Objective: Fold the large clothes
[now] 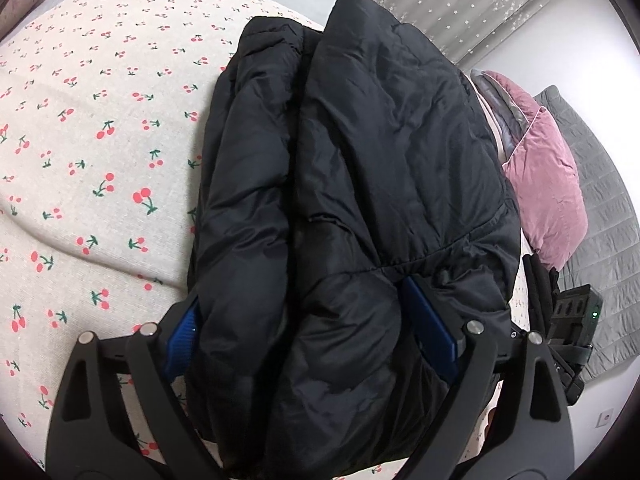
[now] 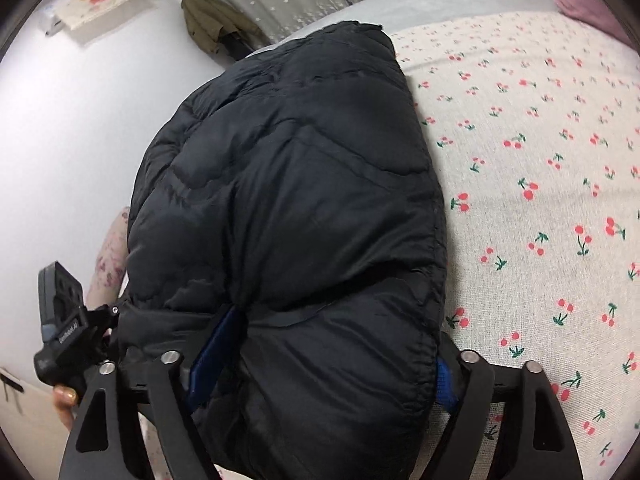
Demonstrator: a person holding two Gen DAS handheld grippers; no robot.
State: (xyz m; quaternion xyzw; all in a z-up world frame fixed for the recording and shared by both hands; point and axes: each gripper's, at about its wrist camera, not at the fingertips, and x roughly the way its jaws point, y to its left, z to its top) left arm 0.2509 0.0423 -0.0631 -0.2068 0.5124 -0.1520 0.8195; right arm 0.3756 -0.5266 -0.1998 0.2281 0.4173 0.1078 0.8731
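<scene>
Both sets of tongs are gripping the black puffer jacket (image 1: 352, 184) at its near end, side by side, so the bulky bundle is travelling as one piece instead of springing apart. The left tongs (image 1: 316, 336) are spread wide, their blue pads squeezing a thick roll of folded padding; the right tongs (image 2: 320, 356) are doing the same, jaws far apart around the quilted layers. The jacket is lying doubled over on the cherry-print bedsheet (image 1: 88, 152), its far end reaching toward the bed's edge. A pink pillow (image 1: 548, 184) is sitting just beside it, by the grey curtain (image 1: 460, 4). I judge the fold nearly finished.
</scene>
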